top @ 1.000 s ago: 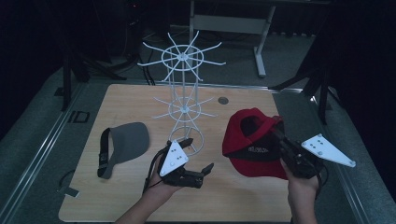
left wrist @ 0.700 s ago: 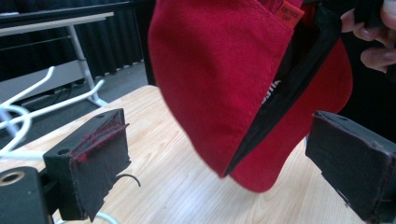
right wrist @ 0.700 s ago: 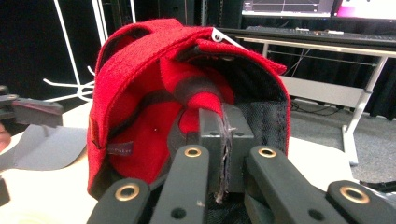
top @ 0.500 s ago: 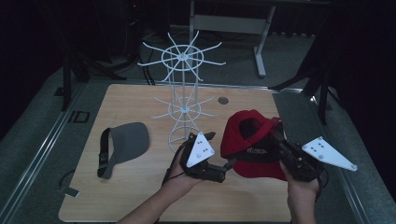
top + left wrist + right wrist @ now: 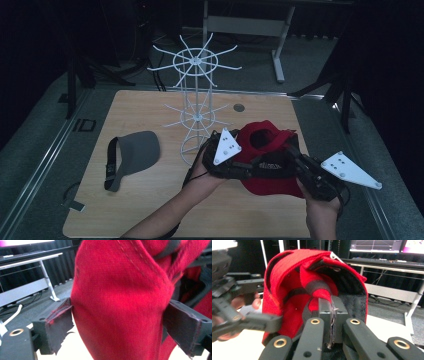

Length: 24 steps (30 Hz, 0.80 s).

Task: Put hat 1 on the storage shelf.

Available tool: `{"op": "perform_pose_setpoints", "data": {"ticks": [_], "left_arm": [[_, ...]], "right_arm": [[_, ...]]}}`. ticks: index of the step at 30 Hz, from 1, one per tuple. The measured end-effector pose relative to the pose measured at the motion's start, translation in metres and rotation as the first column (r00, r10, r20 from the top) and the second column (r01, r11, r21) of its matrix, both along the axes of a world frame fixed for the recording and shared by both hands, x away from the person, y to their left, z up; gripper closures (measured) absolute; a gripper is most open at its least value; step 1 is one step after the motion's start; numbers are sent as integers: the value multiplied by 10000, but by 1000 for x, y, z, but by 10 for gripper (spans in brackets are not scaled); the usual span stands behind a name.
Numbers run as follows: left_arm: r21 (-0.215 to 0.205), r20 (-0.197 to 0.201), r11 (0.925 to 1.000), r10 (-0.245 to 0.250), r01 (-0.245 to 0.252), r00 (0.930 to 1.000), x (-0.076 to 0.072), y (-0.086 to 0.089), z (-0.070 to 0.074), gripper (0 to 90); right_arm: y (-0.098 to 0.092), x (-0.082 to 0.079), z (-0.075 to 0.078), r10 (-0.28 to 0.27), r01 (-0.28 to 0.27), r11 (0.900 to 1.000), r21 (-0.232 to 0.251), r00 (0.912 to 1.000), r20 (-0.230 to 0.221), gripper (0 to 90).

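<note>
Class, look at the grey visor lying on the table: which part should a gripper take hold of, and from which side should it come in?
Judging by its pose, the grey visor lies flat with its brim wide and its strap looping at the left. The thin brim edge facing the white wire rack probably suits a two-jaw pinch best, approached from that open side, low and level.
</note>
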State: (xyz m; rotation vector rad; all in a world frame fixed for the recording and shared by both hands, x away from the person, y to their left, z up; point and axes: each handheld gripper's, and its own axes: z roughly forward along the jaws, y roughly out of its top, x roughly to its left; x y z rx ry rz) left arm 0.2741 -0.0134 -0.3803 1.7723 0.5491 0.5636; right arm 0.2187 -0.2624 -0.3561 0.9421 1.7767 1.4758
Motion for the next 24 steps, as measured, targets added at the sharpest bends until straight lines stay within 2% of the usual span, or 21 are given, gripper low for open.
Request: {"op": "perform_pose_setpoints", "data": {"ticks": [3, 5, 8, 10, 14, 15, 18, 24], "left_arm": [[86, -3, 9995, 290, -290, 9996, 1, 0, 2, 183], [-46, -45, 9997, 245, -245, 9997, 1, 1, 3, 288], [-299, -154, 9992, 274, -279, 9995, 1, 3, 4, 498], [-195, -88, 9984, 535, -537, 9985, 0, 3, 4, 588], [149, 334, 9965, 820, -825, 9961, -4, 0, 6, 741], [249, 408, 9956, 891, -901, 9952, -5, 0, 6, 741], [362, 413, 9939, 1027, -1042, 9939, -5, -1, 8, 821], [495, 532, 9947, 877, -904, 9947, -8, -4, 12, 868]], "right_arm": [[1, -1, 0, 49, -49, 10000, -18, 10000, 38, 886], [2, -1, 0, 52, -52, 10000, -7, 10000, 44, 885], [2, -2, 0, 38, -38, 10000, 29, 10000, 42, 885], [2, -3, -1, 24, -25, 10000, 5, 10000, 48, 885], [4, -3, -3, -41, 42, 9999, -109, 10000, 39, 885], [4, -3, -3, -41, 42, 9999, -109, 10000, 39, 885], [3, -1, -6, -107, 107, 9999, -110, 9999, -7, 886], [0, -2, -11, -228, 228, 9997, -4, 9997, -107, 885]]}}
